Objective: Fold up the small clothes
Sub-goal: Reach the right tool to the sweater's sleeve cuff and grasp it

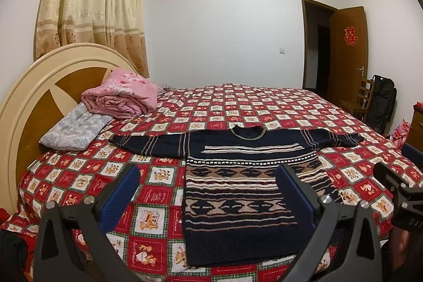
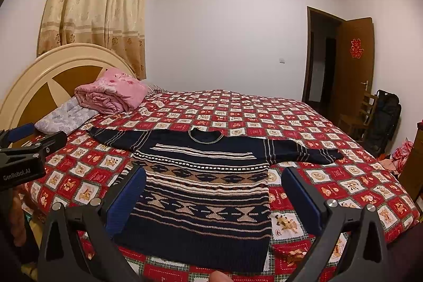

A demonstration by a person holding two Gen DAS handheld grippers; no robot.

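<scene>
A small dark navy knit sweater (image 1: 238, 189) with tan and cream pattern bands lies flat on the bed, sleeves spread to both sides, hem toward me; it also shows in the right wrist view (image 2: 203, 192). My left gripper (image 1: 208, 176) is open and empty, held above the bed's near edge over the sweater's left half. My right gripper (image 2: 214, 181) is open and empty above the sweater's hem. The right gripper shows at the right edge of the left wrist view (image 1: 394, 176). The left gripper shows at the left edge of the right wrist view (image 2: 29, 139).
The bed has a red checked cover (image 1: 238, 107) and a cream headboard (image 1: 39, 75) at the left. A folded pink quilt (image 1: 121, 94) and a grey pillow (image 1: 74, 128) lie by the headboard. A chair (image 1: 359, 99), a black bag (image 1: 383, 99) and an open door (image 1: 349, 49) stand at the right.
</scene>
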